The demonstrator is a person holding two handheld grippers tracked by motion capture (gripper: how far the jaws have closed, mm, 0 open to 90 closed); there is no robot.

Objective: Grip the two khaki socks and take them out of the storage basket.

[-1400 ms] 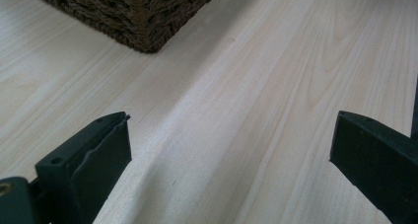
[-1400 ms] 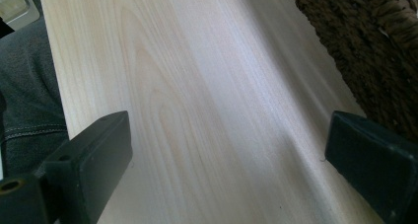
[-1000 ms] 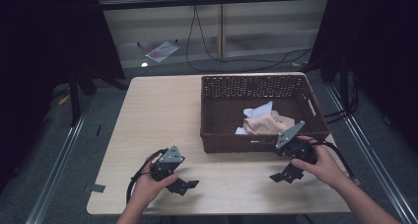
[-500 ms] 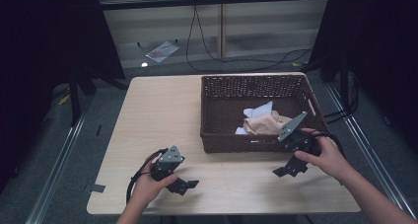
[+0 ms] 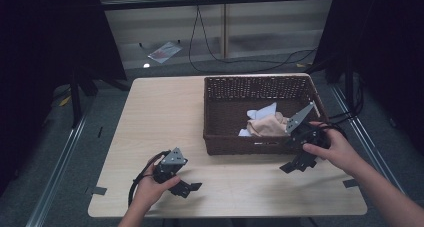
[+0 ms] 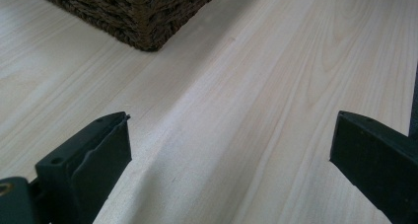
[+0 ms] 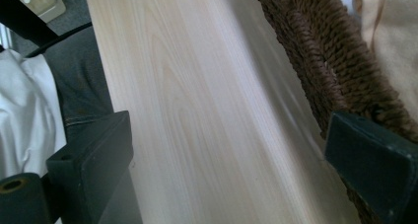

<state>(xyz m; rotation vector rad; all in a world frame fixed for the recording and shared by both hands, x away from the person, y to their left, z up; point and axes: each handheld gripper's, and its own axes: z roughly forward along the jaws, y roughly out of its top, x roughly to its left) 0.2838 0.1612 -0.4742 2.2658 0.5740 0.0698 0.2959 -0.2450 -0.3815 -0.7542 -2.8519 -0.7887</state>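
Note:
A dark brown wicker basket (image 5: 215, 112) stands on the right half of the light wooden table (image 5: 160, 117). Inside it lie a tan cloth (image 5: 267, 124) and a white cloth (image 5: 262, 112). My right gripper (image 5: 296, 164) hovers open at the basket's front right corner, just above the table, with nothing between its jaws; its own view shows the basket wall (image 7: 315, 51) and the tan cloth (image 7: 394, 41). My left gripper (image 5: 187, 189) rests low near the table's front edge at the left, open and empty, with a basket corner (image 6: 143, 17) ahead of it.
A cable (image 5: 142, 174) loops from the left gripper over the table's front edge. Black stand legs (image 5: 75, 87) rise at the left and dark drapes flank both sides. Wires and a paper scrap (image 5: 162, 51) lie on the floor beyond the table.
My right gripper has risen and moved right and back, from the table in front of the basket to its front right corner. The left gripper has stayed put.

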